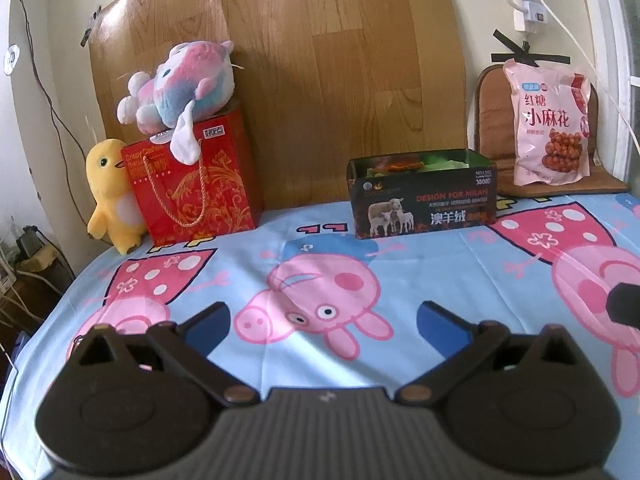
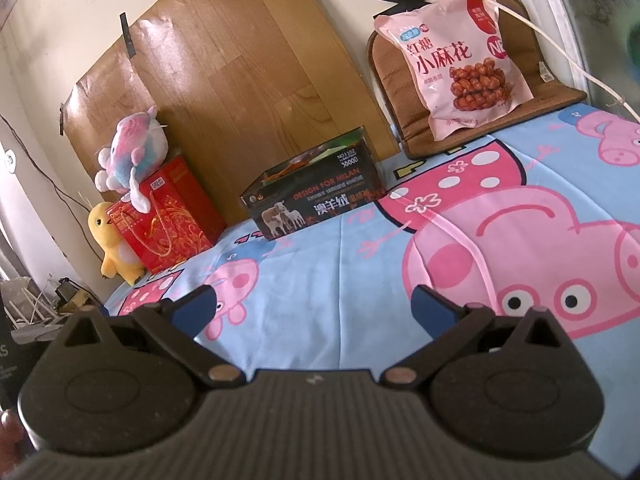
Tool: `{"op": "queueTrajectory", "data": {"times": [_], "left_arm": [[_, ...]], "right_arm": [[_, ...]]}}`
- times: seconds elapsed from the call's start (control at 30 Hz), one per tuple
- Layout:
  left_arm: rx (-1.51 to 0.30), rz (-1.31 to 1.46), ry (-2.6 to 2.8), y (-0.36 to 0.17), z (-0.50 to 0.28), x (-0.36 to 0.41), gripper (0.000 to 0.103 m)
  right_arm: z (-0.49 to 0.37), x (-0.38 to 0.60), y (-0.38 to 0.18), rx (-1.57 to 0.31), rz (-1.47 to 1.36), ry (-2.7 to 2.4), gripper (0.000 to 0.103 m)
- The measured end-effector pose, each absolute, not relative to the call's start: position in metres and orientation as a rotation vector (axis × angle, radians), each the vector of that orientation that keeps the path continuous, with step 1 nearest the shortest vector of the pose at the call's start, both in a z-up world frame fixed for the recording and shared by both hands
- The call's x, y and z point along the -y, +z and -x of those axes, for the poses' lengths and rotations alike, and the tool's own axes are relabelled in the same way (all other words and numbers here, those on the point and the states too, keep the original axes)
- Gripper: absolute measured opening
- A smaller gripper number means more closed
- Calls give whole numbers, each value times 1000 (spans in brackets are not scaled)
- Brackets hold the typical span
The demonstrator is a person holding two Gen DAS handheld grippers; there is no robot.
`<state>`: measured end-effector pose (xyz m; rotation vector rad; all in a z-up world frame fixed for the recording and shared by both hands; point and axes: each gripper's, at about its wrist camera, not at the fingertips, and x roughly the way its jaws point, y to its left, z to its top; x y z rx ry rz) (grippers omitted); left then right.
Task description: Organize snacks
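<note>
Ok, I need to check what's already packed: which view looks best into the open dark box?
The left wrist view: it looks over the dark box's front rim, showing orange and green items inside. The right wrist view sees the box at an angle, so only a sliver of the contents shows.

Both wrist views look low across the bed [image 1: 400, 256] toward the wall. The left faces the box [image 1: 424, 200] squarely; the right sits further right, tilted. Both share the box and snack bag [image 2: 456, 64].

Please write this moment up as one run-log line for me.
left tool: open, empty | right tool: open, empty | dark box: open-topped, snacks inside | pink snack bag: leaning on brown cushion | sheet: bare between
</note>
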<state>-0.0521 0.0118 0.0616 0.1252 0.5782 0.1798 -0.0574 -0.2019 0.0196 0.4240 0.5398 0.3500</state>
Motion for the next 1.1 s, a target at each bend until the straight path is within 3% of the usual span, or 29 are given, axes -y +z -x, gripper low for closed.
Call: {"op": "queueTrajectory", "data": {"times": [1.1], "left_arm": [[-626,-131,67,65,21,34,103]], "right_arm": [[53,227,27,-488,-426,279,103]]}}
